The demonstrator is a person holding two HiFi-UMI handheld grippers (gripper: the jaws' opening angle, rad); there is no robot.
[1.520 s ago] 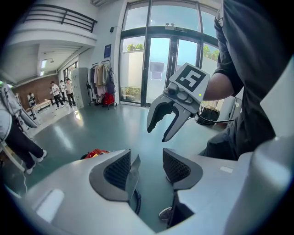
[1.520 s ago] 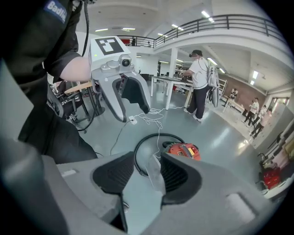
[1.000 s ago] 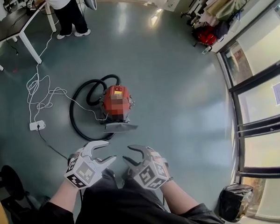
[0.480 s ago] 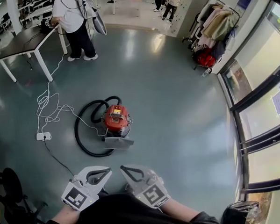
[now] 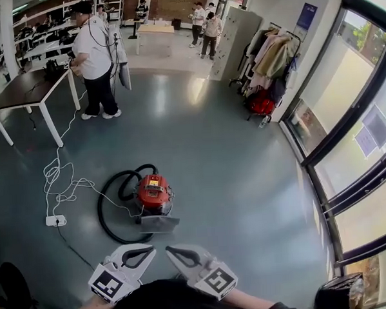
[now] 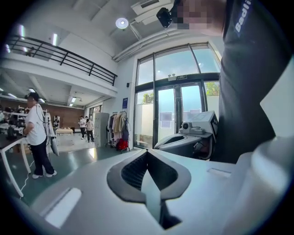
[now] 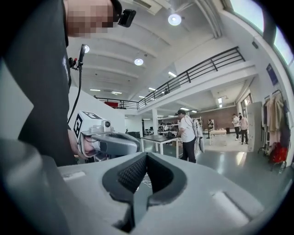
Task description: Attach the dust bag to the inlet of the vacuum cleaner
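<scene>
The left gripper (image 5: 151, 251) and the right gripper (image 5: 170, 251) are low in the head view, just in front of the person's dark clothing, and their tips point toward each other with a small gap between the two tools. In the left gripper view the two jaws meet at the tips and only the dark ribbed pads (image 6: 133, 170) enclose a small hollow; nothing is held there. The right gripper view shows the same: the jaws are together and they are empty. Both pairs of jaws have just been closing, with no object between them. The red vacuum cleaner (image 5: 154, 193) stands on the green-grey floor (image 5: 239, 174), well apart from both grippers and ahead of them. Its black hose (image 5: 106, 216) makes a wide loop on its left side. A flat grey piece (image 5: 160, 224) lies touching the near side of the vacuum cleaner; I cannot tell whether this is the dust bag. A white cable (image 5: 64, 190) runs in loose coils from the vacuum cleaner to a white power strip (image 5: 55, 220) on the floor. Farther away a person in a white shirt (image 5: 97, 55) stands beside a dark table (image 5: 22, 95).
</scene>
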